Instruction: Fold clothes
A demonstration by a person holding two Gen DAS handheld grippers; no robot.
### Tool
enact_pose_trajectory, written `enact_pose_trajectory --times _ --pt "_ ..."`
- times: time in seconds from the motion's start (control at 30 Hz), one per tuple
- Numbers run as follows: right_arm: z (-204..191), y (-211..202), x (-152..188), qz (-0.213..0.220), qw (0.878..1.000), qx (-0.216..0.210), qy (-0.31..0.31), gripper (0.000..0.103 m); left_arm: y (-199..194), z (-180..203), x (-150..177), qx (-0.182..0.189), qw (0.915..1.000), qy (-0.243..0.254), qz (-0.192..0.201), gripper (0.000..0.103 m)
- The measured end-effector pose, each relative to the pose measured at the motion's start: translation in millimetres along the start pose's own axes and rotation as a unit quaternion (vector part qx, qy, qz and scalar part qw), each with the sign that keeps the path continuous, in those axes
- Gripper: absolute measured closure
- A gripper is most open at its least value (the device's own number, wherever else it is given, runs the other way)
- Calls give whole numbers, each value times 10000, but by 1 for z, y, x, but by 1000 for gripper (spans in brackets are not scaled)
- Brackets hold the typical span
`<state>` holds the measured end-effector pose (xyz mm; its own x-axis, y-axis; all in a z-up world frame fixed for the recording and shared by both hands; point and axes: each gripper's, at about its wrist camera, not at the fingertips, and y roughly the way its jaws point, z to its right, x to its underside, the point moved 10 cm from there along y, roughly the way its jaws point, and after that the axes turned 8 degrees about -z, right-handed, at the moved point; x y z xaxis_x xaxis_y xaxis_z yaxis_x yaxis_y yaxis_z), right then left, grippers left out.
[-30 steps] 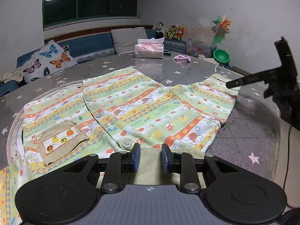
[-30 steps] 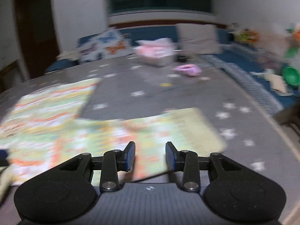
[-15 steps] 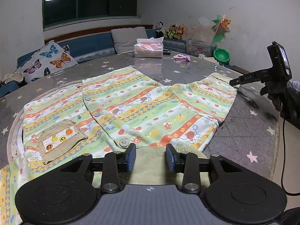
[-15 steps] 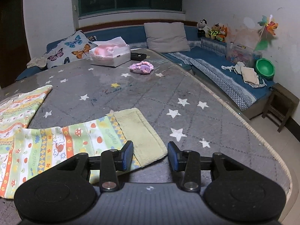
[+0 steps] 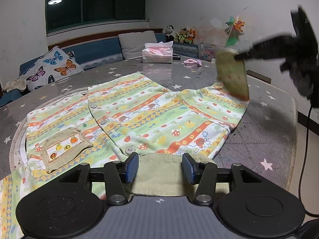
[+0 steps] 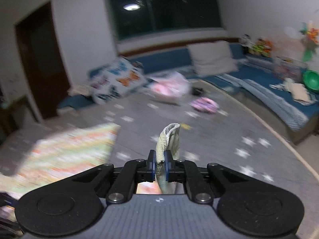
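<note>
A child's striped, fruit-print shirt (image 5: pixel 151 115) lies flat on the grey star-patterned table (image 5: pixel 255 139). My left gripper (image 5: pixel 160 166) is open, its jaws on either side of the ribbed olive hem (image 5: pixel 159 171) at the near edge. My right gripper (image 6: pixel 159 164) is shut on the olive sleeve cuff (image 6: pixel 168 139), which stands up between its pads. In the left wrist view that gripper (image 5: pixel 239 56) holds the cuff (image 5: pixel 232 73) lifted above the table at the right, blurred. The shirt body (image 6: pixel 59 155) shows blurred at the left in the right wrist view.
A tissue box (image 5: pixel 157 52) and a pink cloth (image 5: pixel 192 62) sit at the table's far side. A butterfly pillow (image 5: pixel 53 67) and blue sofa (image 5: pixel 95 53) lie beyond. The table edge (image 5: pixel 295 123) runs close on the right. A green bowl (image 6: pixel 311 78) sits far right.
My right gripper closed on the sleeve cuff and lifted it off the table. My left gripper opened wider over the hem.
</note>
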<state>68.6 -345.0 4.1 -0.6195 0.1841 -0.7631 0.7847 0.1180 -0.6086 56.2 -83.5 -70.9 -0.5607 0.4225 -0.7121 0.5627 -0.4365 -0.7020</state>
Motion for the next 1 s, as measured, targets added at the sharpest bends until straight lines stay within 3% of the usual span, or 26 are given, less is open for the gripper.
enact_pose_trajectory --times 0.3,0.57,0.7,0.8,1.0 --pt "-137 -13 -41 243 9872 -1403 -723 96 -8 -5 4 33 9998 -121 136 49" --pt "-227 13 -24 -108 9723 -1971 -1251 96 -21 -15 11 -5 9993 -262 261 45" --pt "-249 24 -9 -332 9666 -2149 -1355 92 -28 -23 15 -90 9988 -358 309 41" --pt "-252 28 -2 -463 9641 -2215 -1387 81 -34 -30 16 -181 9982 -448 353 37" --pt "-226 31 16 -674 9662 -1891 -1614 62 -48 -43 24 -393 9967 -602 373 33"
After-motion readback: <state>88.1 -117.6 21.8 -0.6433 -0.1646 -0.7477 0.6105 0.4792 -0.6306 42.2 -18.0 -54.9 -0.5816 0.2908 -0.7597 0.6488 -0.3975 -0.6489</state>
